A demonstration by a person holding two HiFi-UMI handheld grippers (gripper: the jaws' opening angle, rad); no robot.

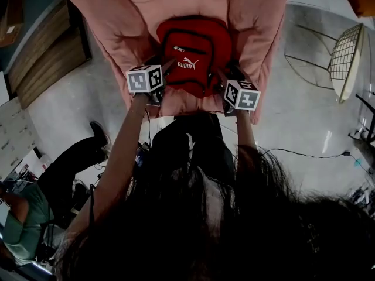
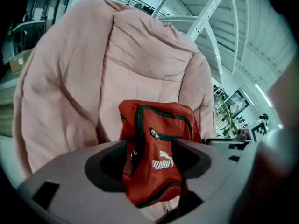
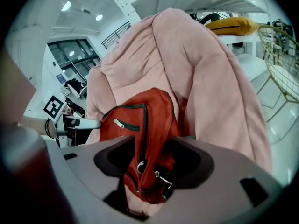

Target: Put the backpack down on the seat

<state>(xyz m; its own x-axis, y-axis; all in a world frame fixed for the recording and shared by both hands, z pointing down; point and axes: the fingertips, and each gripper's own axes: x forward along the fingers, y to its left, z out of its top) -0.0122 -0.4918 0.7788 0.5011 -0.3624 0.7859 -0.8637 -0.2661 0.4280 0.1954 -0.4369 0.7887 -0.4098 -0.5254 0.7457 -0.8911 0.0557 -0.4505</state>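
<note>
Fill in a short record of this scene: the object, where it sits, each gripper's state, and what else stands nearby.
Object: red backpack, logo side towards the person
Place: upright on the pink cushioned seat, in front of its backrest
Left gripper: open, backpack between its jaws, not pinched
Right gripper: open, the backpack's side between its jaws
Nearby: wire chair on the floor to the right

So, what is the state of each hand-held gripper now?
Left hand-held gripper: open, backpack between jaws, not clamped.
Right hand-held gripper: open, backpack between jaws too.
</note>
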